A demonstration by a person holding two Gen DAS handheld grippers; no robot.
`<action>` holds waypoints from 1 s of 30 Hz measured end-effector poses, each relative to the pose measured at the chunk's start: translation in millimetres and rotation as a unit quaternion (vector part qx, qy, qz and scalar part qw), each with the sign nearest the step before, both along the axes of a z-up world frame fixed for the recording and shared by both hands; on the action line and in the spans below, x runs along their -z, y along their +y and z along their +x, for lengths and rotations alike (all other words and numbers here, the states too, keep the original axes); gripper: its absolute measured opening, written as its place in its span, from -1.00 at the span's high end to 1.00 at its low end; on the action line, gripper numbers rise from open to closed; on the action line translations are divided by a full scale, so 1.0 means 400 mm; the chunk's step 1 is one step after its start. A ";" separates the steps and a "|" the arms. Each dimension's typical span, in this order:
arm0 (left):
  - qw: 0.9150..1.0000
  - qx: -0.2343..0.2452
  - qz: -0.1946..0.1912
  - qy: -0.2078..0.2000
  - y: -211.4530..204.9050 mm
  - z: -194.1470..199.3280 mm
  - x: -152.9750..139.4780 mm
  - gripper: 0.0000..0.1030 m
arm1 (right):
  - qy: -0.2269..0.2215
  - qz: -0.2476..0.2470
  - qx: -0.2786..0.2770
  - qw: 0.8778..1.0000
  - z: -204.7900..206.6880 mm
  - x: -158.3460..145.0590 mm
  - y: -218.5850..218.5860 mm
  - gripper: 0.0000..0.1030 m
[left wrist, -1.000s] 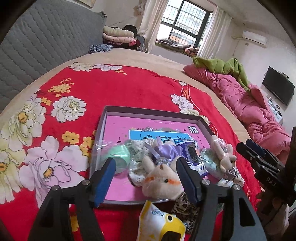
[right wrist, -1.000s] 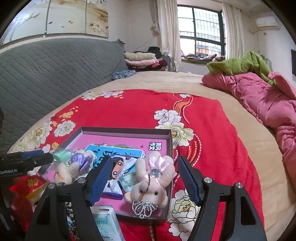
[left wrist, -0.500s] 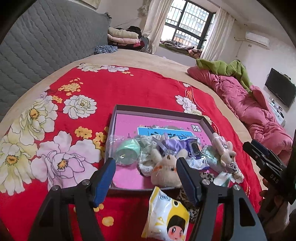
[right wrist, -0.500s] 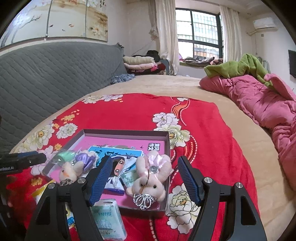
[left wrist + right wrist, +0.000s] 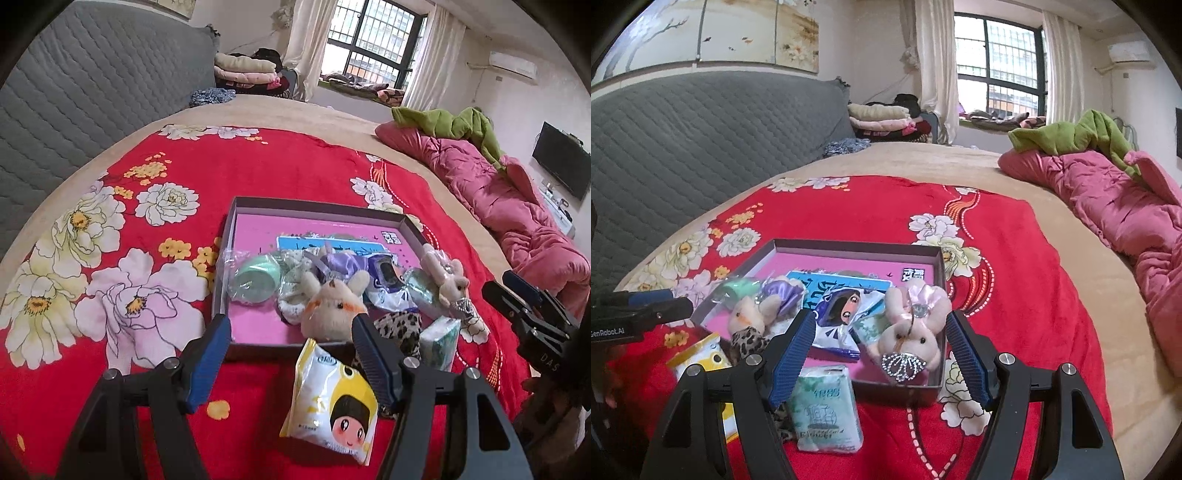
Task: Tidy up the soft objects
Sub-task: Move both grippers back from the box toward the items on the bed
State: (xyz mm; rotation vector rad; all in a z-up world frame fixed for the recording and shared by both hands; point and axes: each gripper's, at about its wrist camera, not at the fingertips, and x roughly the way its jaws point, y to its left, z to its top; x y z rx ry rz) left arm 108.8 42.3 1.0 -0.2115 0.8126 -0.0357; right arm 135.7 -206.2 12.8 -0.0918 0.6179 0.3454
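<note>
Looking along the left tongs (image 5: 291, 334), the left wrist view shows both blue-padded jaws spread wide with nothing between them, hovering above the near edge of a shallow box (image 5: 317, 206) on the red floral blanket (image 5: 258, 166) of the bed. Inside the box, crowded toward its near side, lie a green item in clear wrap (image 5: 255, 278), a beige plush chick (image 5: 334, 306) and a pale bunny plush (image 5: 448, 280) leaning on the right wall. Just outside the near wall lie a yellow snack packet (image 5: 332, 402), a leopard-print cloth (image 5: 400, 328) and a green tissue pack (image 5: 439, 341). The right tongs (image 5: 532, 314) show at the right edge.

From the right wrist view, the right tongs (image 5: 881, 354) are likewise open and empty, poised over the near right corner of the box (image 5: 857, 245). The bunny plush (image 5: 912, 332) sits in that corner, the tissue pack (image 5: 825, 408) lies on the blanket just before the box, and the left tongs (image 5: 642, 314) reach in from the left.
</note>
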 end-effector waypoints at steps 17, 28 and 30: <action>1.000 -0.002 0.004 -0.001 0.007 -0.054 -0.016 -0.31 | -0.001 -0.002 -0.007 1.000 -0.063 -0.014 0.001 -0.45; 1.000 0.011 -0.003 0.008 -0.006 -0.096 -0.018 -0.31 | 0.008 -0.019 -0.028 0.999 -0.119 -0.003 0.023 -0.45; 1.000 0.016 0.000 0.011 -0.013 -0.103 -0.016 -0.31 | 0.012 -0.018 -0.028 0.999 -0.124 -0.002 0.021 -0.45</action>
